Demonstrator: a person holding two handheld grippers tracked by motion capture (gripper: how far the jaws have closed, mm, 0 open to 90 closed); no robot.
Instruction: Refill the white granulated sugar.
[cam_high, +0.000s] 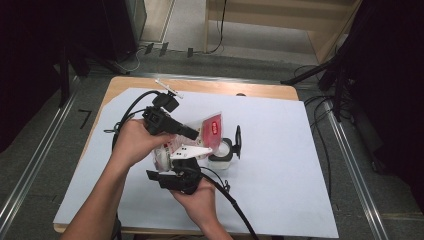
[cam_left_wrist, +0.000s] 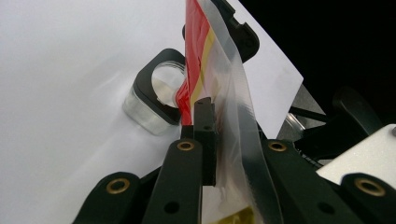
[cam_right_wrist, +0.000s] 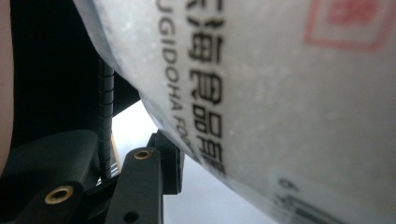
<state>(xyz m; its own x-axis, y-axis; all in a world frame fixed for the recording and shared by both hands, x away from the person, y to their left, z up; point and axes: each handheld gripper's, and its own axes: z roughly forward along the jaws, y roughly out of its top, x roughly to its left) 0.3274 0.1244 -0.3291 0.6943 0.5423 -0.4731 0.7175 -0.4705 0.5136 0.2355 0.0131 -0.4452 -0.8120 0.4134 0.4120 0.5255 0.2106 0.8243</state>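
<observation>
Both tongs, left (cam_high: 192, 134) and right (cam_high: 176, 161), pinch the bag (cam_high: 212, 129), tilting its mouth over the open jar (cam_high: 221, 154), apparently to pour.

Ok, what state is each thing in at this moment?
Red-and-white plastic food bag: lifted, tilted over the jar.
Clear square jar with black rim: upright on the white sheet, lid open.
Left hand-held gripper: shut on the bag.
Right hand-held gripper: against the bag, grip unclear.
</observation>
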